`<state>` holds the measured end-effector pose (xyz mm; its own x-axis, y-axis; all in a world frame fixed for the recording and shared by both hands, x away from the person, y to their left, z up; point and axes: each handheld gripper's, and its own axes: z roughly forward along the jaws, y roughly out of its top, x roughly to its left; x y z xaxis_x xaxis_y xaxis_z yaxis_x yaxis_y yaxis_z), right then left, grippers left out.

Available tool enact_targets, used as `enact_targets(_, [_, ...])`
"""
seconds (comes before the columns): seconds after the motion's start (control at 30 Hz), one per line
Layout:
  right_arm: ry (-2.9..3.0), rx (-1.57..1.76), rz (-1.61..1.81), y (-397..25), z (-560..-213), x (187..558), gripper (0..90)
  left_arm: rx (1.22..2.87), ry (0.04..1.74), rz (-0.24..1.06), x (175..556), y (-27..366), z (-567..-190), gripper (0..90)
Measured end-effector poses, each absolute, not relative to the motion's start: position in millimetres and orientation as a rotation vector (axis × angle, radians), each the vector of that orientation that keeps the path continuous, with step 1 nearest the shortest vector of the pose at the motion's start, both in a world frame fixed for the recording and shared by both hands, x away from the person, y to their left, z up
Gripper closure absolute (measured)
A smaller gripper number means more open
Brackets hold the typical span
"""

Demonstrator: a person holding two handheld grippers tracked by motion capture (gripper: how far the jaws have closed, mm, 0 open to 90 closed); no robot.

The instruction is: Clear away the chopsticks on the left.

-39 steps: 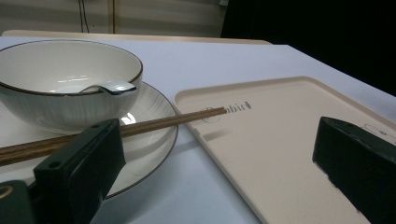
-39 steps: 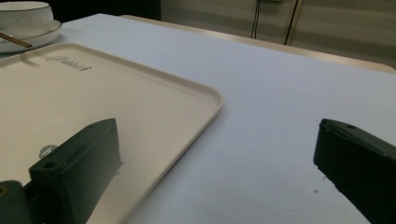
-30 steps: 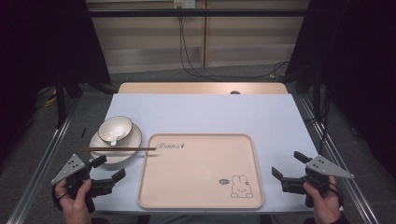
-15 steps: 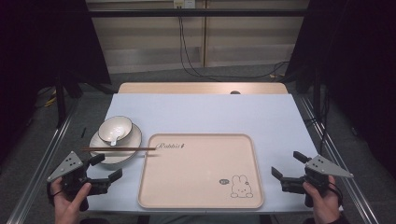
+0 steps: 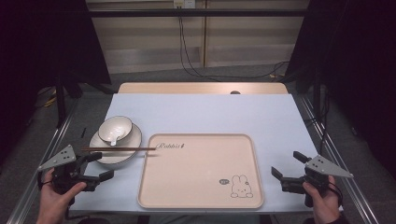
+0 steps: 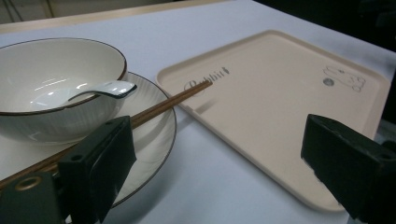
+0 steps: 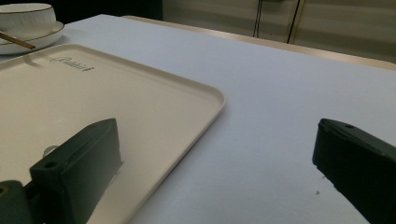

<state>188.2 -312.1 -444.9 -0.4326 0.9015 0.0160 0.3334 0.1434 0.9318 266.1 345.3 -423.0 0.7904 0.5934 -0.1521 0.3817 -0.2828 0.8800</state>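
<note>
Now that the left tool (image 5: 95, 165) has edged toward the chopsticks (image 5: 119, 149) on the plate (image 5: 103, 157), jaws apart like the idle right tool's (image 5: 288, 171), a grasp looks near.

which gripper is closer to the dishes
The left gripper, open beside the plate that carries the bowl and chopsticks. The right gripper sits across the tray.
</note>
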Motion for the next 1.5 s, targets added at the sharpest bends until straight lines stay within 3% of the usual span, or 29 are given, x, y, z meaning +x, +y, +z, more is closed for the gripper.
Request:
enact_targets(0.37, [1.855,1.181,1.286,-312,-445,188,0.8,1.957,0.752,0.263,296,369,-424,9.6])
enact_targets(0.67, [1.851,1.182,1.288,-312,-445,188,0.8,2.085,0.666,0.306,317,382,-429,34.4])
enact_targets(1.17, [1.862,1.181,1.287,-312,-445,188,0.8,2.188,0.581,0.354,342,381,-440,63.0])
enact_targets(1.5, [1.861,1.181,1.286,-311,-445,189,0.7,2.219,0.579,0.350,350,375,-446,66.4])
